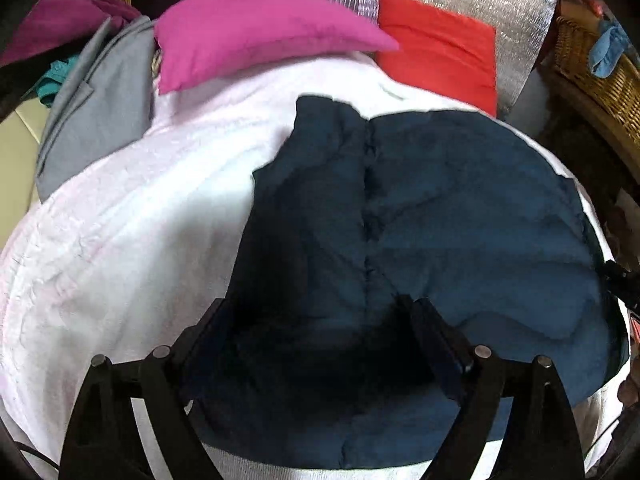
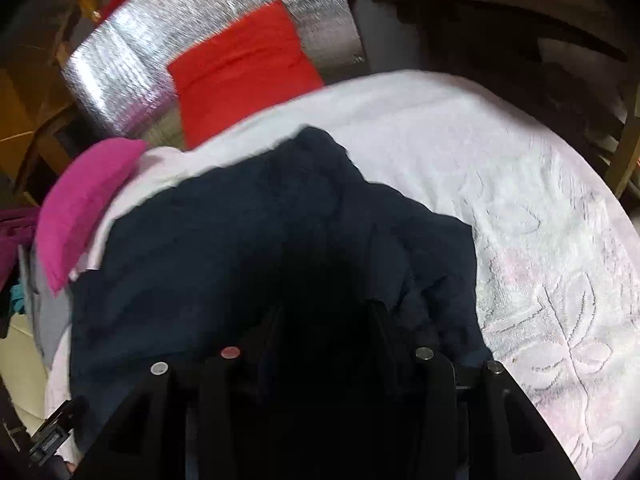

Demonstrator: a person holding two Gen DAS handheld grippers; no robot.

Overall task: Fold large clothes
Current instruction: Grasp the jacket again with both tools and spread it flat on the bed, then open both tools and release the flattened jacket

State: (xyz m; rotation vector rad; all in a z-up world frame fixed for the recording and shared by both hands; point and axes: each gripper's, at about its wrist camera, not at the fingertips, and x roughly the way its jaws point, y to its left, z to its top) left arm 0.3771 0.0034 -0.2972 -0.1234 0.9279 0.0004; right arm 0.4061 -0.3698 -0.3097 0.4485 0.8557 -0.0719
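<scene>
Dark navy quilted garment (image 1: 460, 208) lies flat mid white textured bedspread (image 1: 120, 240); left gripper (image 1: 316, 340) wide open over it, right gripper (image 2: 328, 320) half-closed, grip unclear — pinch near hem w/ both, fold evenly.

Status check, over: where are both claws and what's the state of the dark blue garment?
Left claw open, over dark blue garment. Right claw over same garment, grip unclear in shadow. Garment spread on white cover. Pink pillow beyond, not blocking.
</scene>
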